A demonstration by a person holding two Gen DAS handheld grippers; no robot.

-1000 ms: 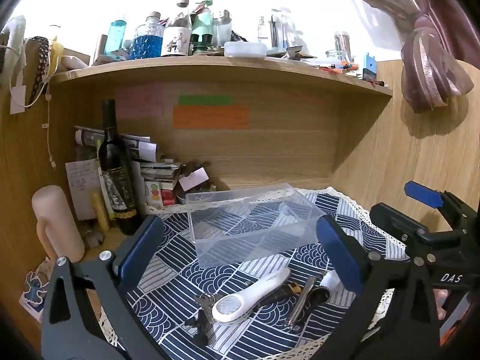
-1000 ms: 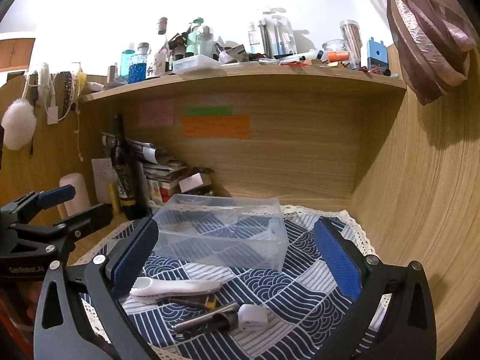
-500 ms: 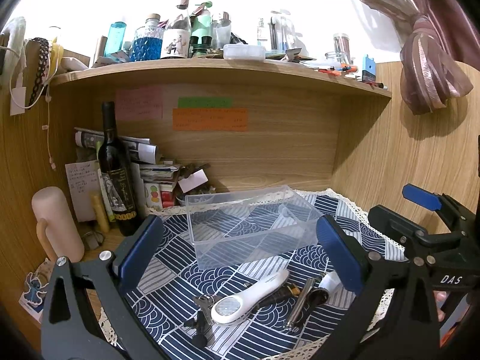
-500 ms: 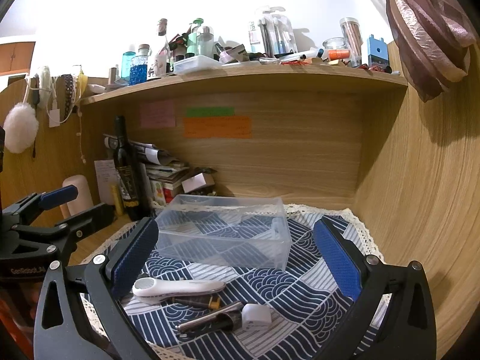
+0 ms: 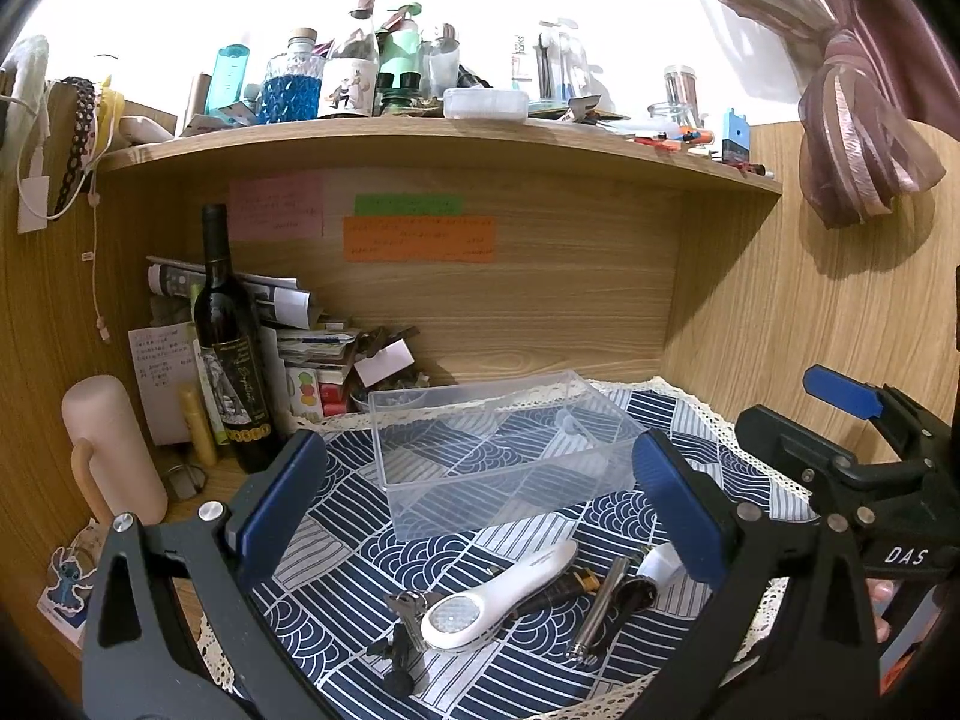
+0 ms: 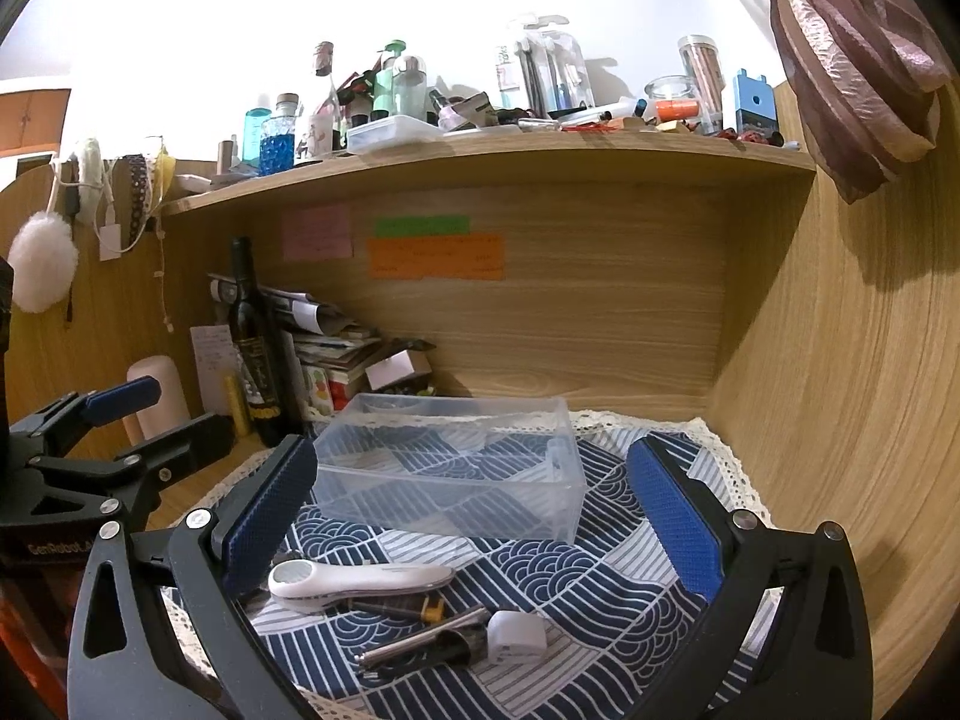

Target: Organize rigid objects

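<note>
Both the left gripper (image 5: 480,492) and the right gripper (image 6: 474,510) hover with jaws spread wide, grasping nothing. On the patterned cloth (image 5: 336,588) lie a white handheld device (image 5: 498,594), keys (image 5: 408,606) and a metal tool (image 5: 600,612), just before the clear plastic box (image 5: 504,450).

Both fisheye views are sharp at centre and bow strongly toward dark vignetted corners. The wall far above the tongs blows out white; the curtain (image 5: 864,138) casts a soft shadow.
</note>
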